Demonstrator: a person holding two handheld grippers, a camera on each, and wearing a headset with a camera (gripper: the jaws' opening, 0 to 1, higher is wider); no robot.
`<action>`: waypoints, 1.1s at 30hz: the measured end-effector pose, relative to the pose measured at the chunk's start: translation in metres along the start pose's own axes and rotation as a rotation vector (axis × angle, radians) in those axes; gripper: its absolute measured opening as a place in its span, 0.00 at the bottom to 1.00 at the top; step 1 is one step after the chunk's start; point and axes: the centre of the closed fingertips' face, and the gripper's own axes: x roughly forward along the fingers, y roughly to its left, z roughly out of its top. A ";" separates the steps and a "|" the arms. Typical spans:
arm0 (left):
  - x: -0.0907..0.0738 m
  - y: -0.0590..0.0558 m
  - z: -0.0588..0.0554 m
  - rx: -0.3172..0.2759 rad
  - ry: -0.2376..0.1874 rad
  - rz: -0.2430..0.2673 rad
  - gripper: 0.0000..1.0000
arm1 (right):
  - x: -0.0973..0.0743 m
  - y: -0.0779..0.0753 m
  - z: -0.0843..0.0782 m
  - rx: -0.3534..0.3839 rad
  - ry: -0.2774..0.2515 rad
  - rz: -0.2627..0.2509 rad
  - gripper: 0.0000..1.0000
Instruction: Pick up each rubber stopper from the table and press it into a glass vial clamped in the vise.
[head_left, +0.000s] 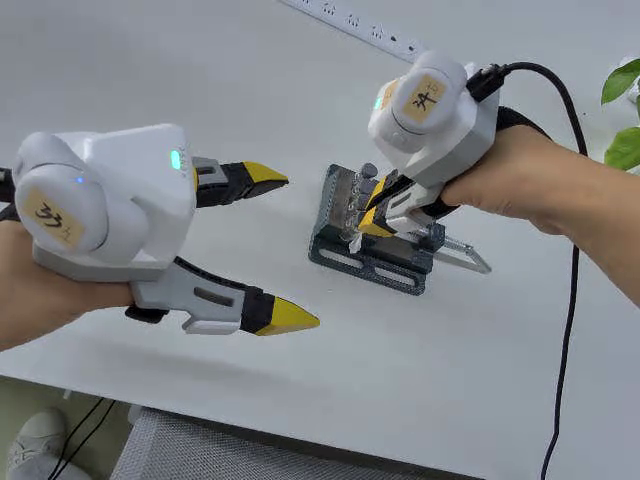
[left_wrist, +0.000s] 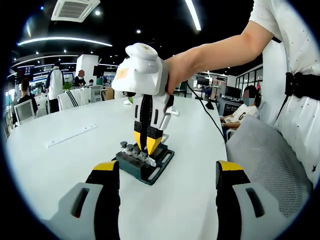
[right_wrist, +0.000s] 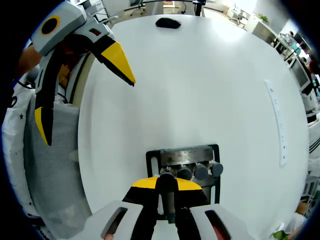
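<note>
Stoppers (right_wrist: 200, 171) of grey rubber cap three glass vials (left_wrist: 131, 148) standing in a row in the vise (head_left: 400, 268), which sits on the white tabletop (head_left: 300, 100) just off centre toward 3 o'clock in the head view. At 9 o'clock the left tool (head_left: 300, 250) hovers above the tabletop with its yellow-tipped jaws spread wide, gripping nothing, well apart from the vise. The right tool (head_left: 368, 222) reaches in from 2 o'clock and points down onto the near end of the row. In the right gripper view its jaws are clenched on a small dark piece, which I take to be a fourth stopper (right_wrist: 167, 181), sitting at 9 o'clock of the three capped vials.

The step in hand looks like seating. It goes best with the push straight down along the vial's axis and the grip held firm until the rubber sits level with its neighbours. Any sideways lean could tilt the glass in the clamp or chip its rim. A power strip (head_left: 350, 25) lies at 12 o'clock, and plant leaves (head_left: 625, 110) show at 2 o'clock.
</note>
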 end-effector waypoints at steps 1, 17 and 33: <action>0.000 0.000 0.000 0.002 -0.001 0.001 0.77 | 0.000 0.000 0.000 0.006 -0.003 0.000 0.08; 0.001 0.000 0.001 -0.001 -0.002 -0.002 0.76 | -0.001 0.001 0.001 0.010 -0.013 0.004 0.09; 0.001 0.001 0.000 0.000 0.002 -0.002 0.75 | -0.008 -0.003 -0.001 0.039 -0.046 -0.014 0.13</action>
